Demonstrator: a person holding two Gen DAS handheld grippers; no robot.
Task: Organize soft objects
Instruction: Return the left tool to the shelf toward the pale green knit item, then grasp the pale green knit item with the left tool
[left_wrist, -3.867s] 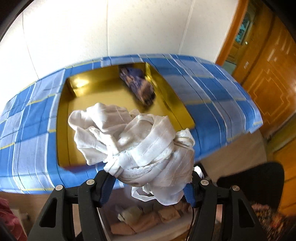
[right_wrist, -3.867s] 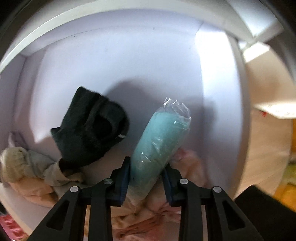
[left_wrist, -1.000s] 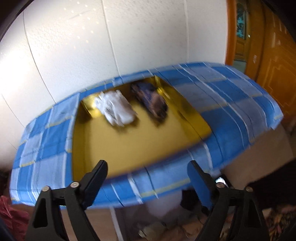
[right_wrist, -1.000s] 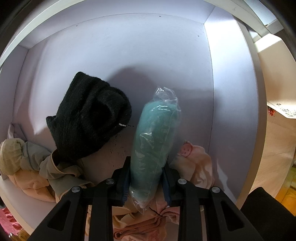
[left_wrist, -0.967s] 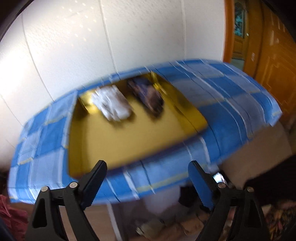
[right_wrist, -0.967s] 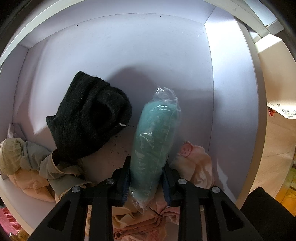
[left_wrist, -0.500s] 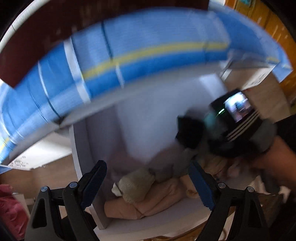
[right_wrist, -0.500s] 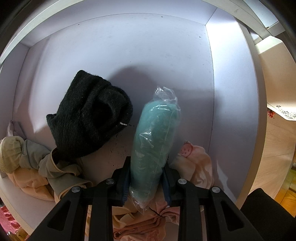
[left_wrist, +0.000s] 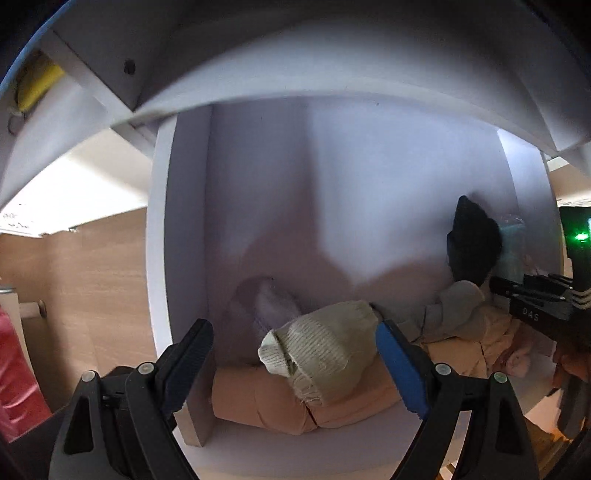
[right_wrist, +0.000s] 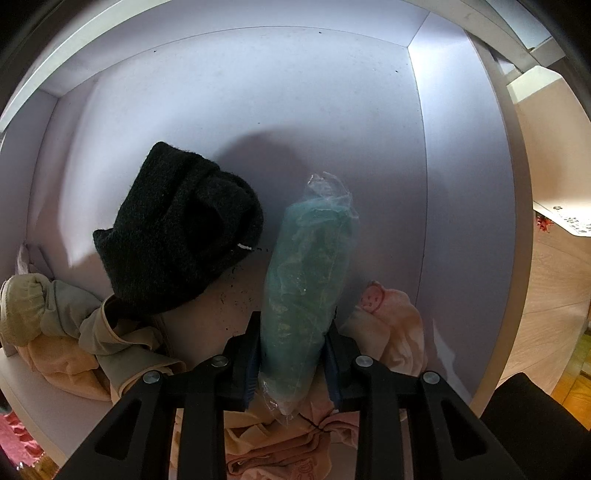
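**Inside a white cubby, one pair of tongs full, one bare**

Below a white shelf, both views look into a white cubby (right_wrist: 461, 184) holding soft clothes.

Right tongs (right_wrist: 291, 354) are clamped on a teal roll in a clear bag (right_wrist: 306, 280), which stands between the pads and leans toward the back wall. Just left of it sits a black knit hat (right_wrist: 177, 229), propped against the same wall. A pale pink cloth with a small bear face (right_wrist: 384, 317) lies just right of the bag. Peach and grey-green clothes (right_wrist: 74, 332) are heaped at the lower left.

Left tongs (left_wrist: 295, 354) are spread wide apart with nothing gripped. Between their tips, further back, a cream ribbed knit (left_wrist: 325, 350) rests on a peach bundle (left_wrist: 266, 398). At the right edge of this view, the hat (left_wrist: 472, 240) shows again, beside the other tool's black body (left_wrist: 546, 302).
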